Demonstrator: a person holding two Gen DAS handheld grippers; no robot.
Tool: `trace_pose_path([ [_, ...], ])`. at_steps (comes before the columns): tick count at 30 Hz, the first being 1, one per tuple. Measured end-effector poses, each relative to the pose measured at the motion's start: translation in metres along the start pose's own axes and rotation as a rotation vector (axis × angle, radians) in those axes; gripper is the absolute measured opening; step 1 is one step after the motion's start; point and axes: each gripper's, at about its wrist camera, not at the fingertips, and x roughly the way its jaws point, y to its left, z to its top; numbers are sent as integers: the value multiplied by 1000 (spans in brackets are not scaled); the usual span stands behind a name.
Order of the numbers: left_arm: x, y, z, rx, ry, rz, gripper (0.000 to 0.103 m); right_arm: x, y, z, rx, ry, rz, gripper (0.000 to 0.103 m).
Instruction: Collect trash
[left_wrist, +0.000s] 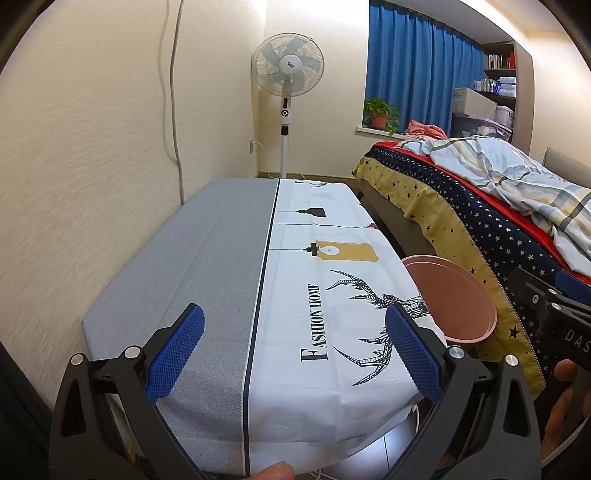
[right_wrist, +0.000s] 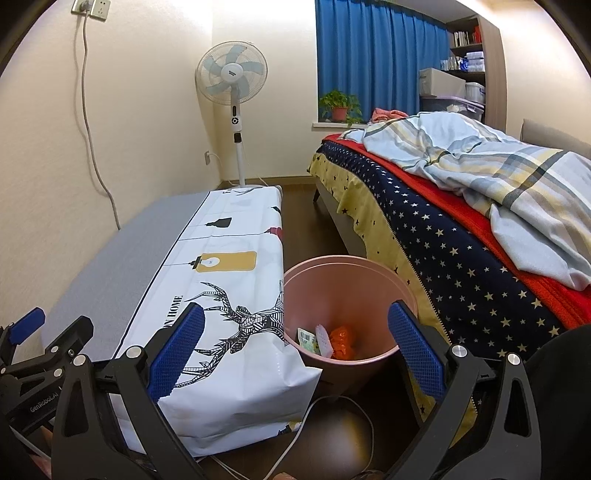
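A pink trash bin (right_wrist: 334, 275) stands on the floor between the low table and the bed; its rim also shows in the left wrist view (left_wrist: 448, 291). Inside lie an orange wrapper (right_wrist: 341, 341), a white piece (right_wrist: 324, 338) and a green-white packet (right_wrist: 307, 338). My right gripper (right_wrist: 295, 347) is open and empty, above the bin's near side. My left gripper (left_wrist: 294, 350) is open and empty, over the near end of the table (left_wrist: 207, 266), whose cloth is grey and white with a deer print. The left gripper also shows in the right wrist view (right_wrist: 40, 343).
A bed (right_wrist: 461, 229) with star-print sheet and striped quilt runs along the right. A standing fan (right_wrist: 232, 81) is at the far wall. A white cable (right_wrist: 332, 400) lies on the floor before the bin. A wall cord (left_wrist: 173, 110) hangs left.
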Motion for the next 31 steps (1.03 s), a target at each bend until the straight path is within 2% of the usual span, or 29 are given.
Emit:
trace_pose_path([
  [31,6,1,-1,-11,22,6,95,-1,0,0,1,-1,0,98],
])
